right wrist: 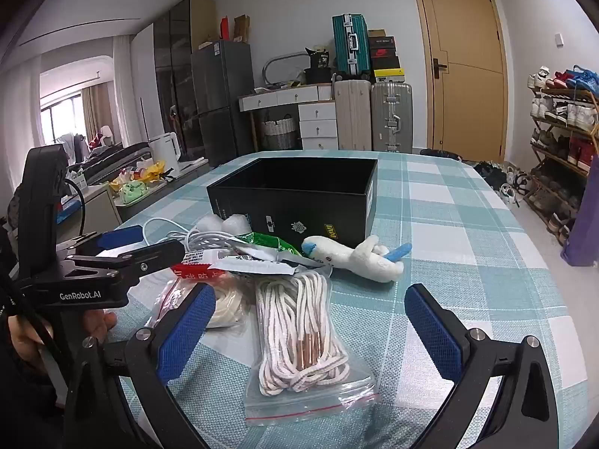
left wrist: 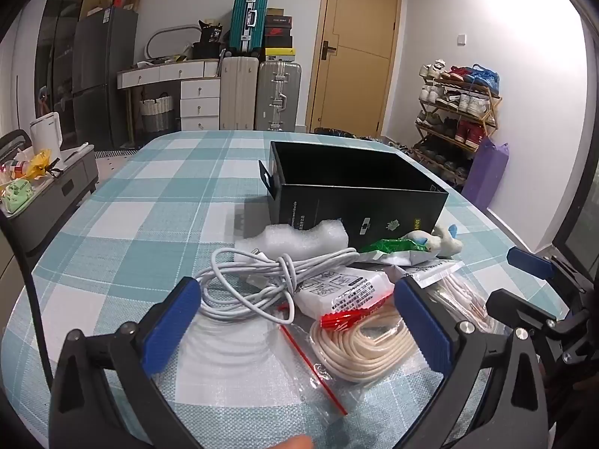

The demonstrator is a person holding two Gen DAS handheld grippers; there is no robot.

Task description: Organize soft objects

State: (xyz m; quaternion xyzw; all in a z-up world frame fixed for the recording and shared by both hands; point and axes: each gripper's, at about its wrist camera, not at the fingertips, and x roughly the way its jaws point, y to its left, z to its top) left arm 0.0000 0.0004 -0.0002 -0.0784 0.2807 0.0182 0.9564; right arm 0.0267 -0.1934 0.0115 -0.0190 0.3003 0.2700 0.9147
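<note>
Blue-padded left claw (left wrist: 299,321) and right claw (right wrist: 310,333) both gape wide, empty; bagged laces (right wrist: 299,336) lie between the right's pads, black box (right wrist: 299,191) beyond, likely their destination.

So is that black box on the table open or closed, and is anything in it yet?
Open: the black box has no lid on, and its dark interior shows from above. The visible part looks empty, though the near wall hides some of the floor.

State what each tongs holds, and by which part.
Nothing. Left tongs hang open over the cable bag; right tongs open over the lace bag.
</note>
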